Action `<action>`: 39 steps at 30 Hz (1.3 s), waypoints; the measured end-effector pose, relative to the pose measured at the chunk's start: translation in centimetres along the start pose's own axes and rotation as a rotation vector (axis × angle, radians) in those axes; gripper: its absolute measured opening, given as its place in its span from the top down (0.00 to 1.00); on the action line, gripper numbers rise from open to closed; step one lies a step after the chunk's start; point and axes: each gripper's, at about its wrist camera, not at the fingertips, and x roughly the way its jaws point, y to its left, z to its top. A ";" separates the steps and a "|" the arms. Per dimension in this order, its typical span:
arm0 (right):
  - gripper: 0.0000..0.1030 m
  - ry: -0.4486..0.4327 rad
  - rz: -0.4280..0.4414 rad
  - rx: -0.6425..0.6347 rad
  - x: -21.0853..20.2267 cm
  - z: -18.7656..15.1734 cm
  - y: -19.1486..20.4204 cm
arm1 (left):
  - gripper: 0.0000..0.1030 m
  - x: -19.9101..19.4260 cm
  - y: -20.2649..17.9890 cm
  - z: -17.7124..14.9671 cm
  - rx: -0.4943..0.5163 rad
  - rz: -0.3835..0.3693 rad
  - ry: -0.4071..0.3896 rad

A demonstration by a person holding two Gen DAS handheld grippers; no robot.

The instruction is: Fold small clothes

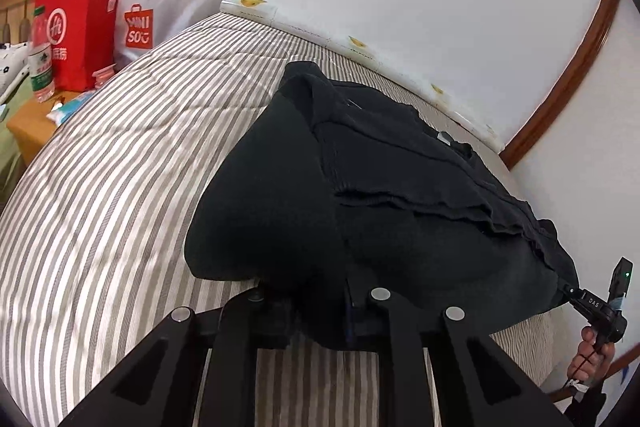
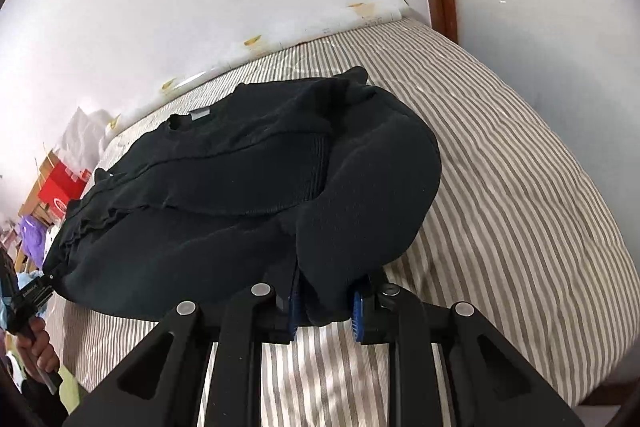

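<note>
Clearly mid-fold: the black garment (image 1: 360,187) lies across the striped bed (image 1: 120,167), near the wall-side edge, its sleeves apparently already turned in over the body. The left gripper (image 1: 320,311) and right gripper (image 2: 326,311) each have their fingers nearly closed, pinching a near-side corner of the cloth and lifting it off the bed. What seems left is carrying this lifted edge over toward the collar, then smoothing and probably one more fold.

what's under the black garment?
The striped bedcover shows all around the black garment and below its lifted near edge. Whatever lies under its middle is covered.
</note>
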 end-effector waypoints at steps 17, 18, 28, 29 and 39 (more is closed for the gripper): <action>0.74 -0.176 -0.127 -0.104 -8.3 -0.9 2.2 | 0.42 -6.0 1.1 0.5 0.014 0.136 -0.119; 0.75 -0.174 -0.111 -0.120 -7.9 -0.9 3.0 | 0.42 -6.4 0.9 0.8 0.025 0.135 -0.131; 0.76 -0.061 0.024 -0.226 -1.0 -1.1 10.0 | 0.41 -2.9 -2.7 1.5 0.105 0.022 -0.050; 0.76 -0.043 0.028 -0.233 -0.1 -1.2 10.4 | 0.41 -2.3 -3.0 1.3 0.116 0.014 -0.032; 0.76 0.032 -0.020 -0.205 5.7 0.2 11.3 | 0.41 2.7 -5.6 1.2 0.245 0.108 0.017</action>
